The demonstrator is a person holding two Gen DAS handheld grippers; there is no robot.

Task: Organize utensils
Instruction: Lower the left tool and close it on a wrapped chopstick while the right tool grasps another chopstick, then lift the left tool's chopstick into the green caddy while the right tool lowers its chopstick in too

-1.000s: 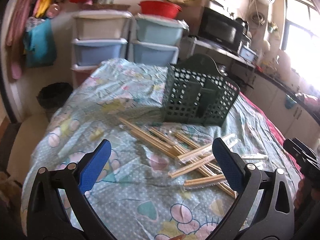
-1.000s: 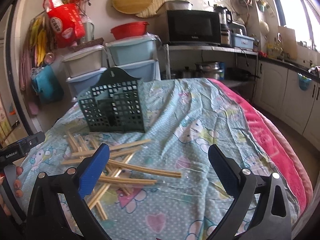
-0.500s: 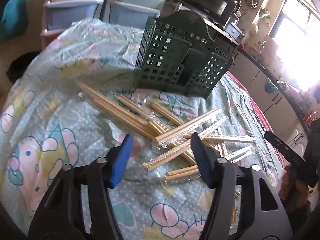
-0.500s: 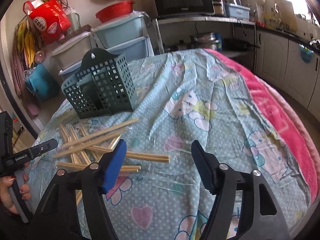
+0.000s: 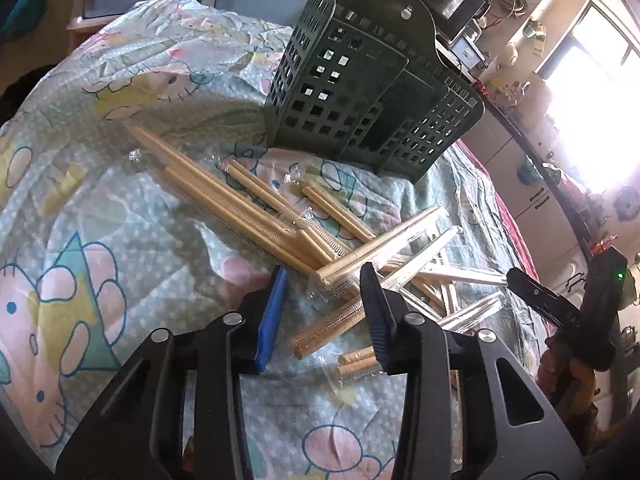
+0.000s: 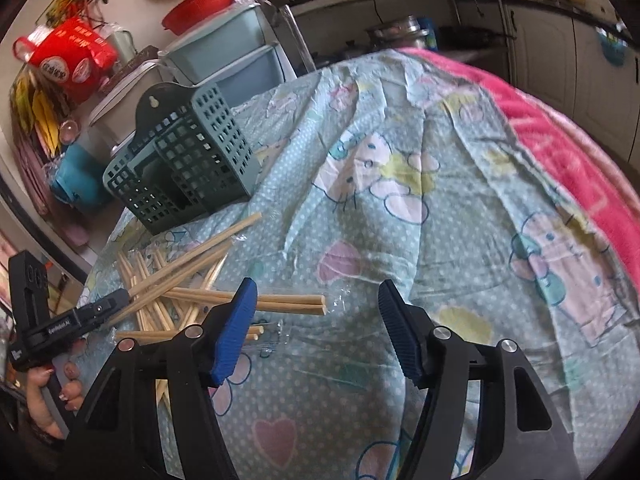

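**Ana:** Left gripper [image 5: 322, 312] first: its jaws have just been closing and now stand a narrow gap apart, tilted down over the heap of wrapped chopsticks [image 5: 280, 220]. The near ends of a couple of wrapped pairs lie in that gap, but the blue pads [image 5: 272, 316] are not pressing on them as far as I can see.

**Ben:** And the right gripper [image 6: 316, 328]?

**Ana:** Its jaws narrowed a moment ago and now stand roughly half apart. One pair of chopsticks [image 6: 288, 302] points its cut end into the gap from the left-finger side, passing behind the left pad; neither pad touches it. Beneath and ahead of that claw lies the patterned cloth [image 6: 400, 208] with some clear wrapper on it.

**Ben:** Where is the holder?

**Ana:** The dark green utensil basket [image 5: 360, 92] stands upright beyond the left claw, past the far end of the heap and slightly to its right. From the right claw it sits ahead and well to the left, with the chopsticks spread between it and the fingers.

**Ben:** Do the two claws see each other?

**Ana:** Yes. The right one shows at the far right of the left claw's view, and the left one sits low at the left edge of the right claw's view, with a hand [image 6: 48, 400] wrapped round its grip.
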